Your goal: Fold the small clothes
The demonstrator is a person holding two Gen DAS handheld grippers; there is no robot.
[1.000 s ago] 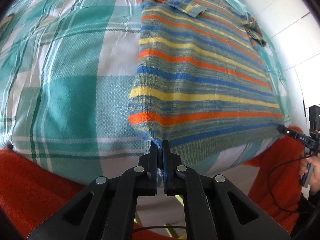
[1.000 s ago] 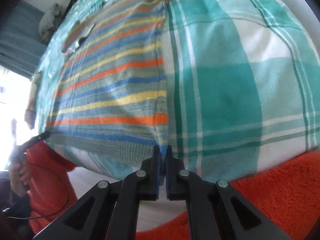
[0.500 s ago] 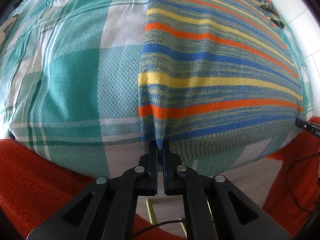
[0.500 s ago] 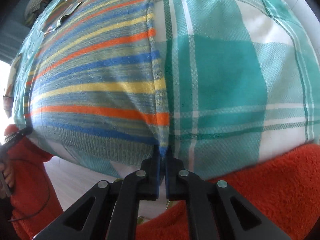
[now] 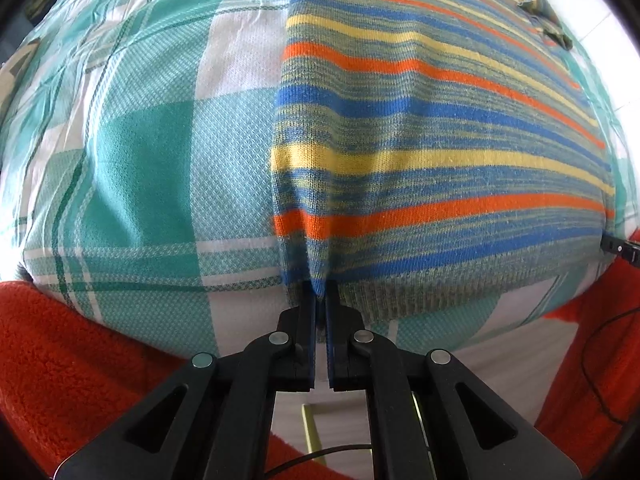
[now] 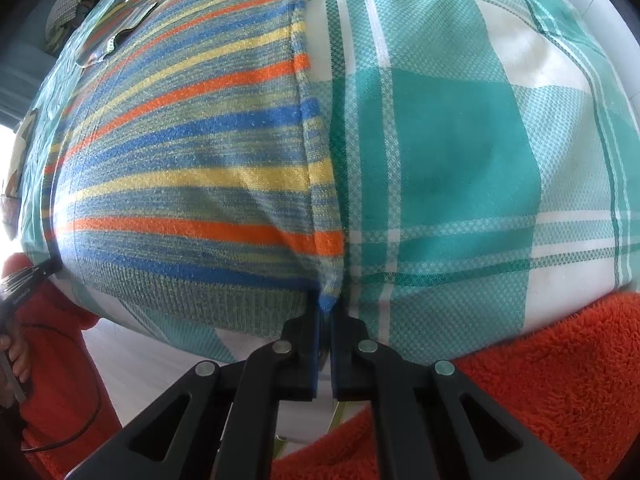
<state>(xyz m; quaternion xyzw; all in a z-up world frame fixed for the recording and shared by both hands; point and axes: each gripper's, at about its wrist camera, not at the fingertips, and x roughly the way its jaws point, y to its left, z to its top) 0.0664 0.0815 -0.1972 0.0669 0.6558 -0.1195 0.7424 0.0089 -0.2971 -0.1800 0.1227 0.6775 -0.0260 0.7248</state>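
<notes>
A striped knit sweater in blue, orange, yellow and grey lies flat on a teal and white checked cloth. My left gripper is shut on the sweater's near left hem corner. My right gripper is shut on the sweater's near right hem corner. The hem hangs a little over the near edge of the surface. The sleeves lie folded at the far end.
The checked cloth covers the whole surface, with bare cloth left and right of the sweater. My orange fleece sleeves show at the bottom. The other gripper's tip shows at the right edge. Pale floor lies below.
Both grippers have moved forward and lower toward the surface, still shut on the hem corners. The sweater fills more of each view and its far end has slid toward the top.
</notes>
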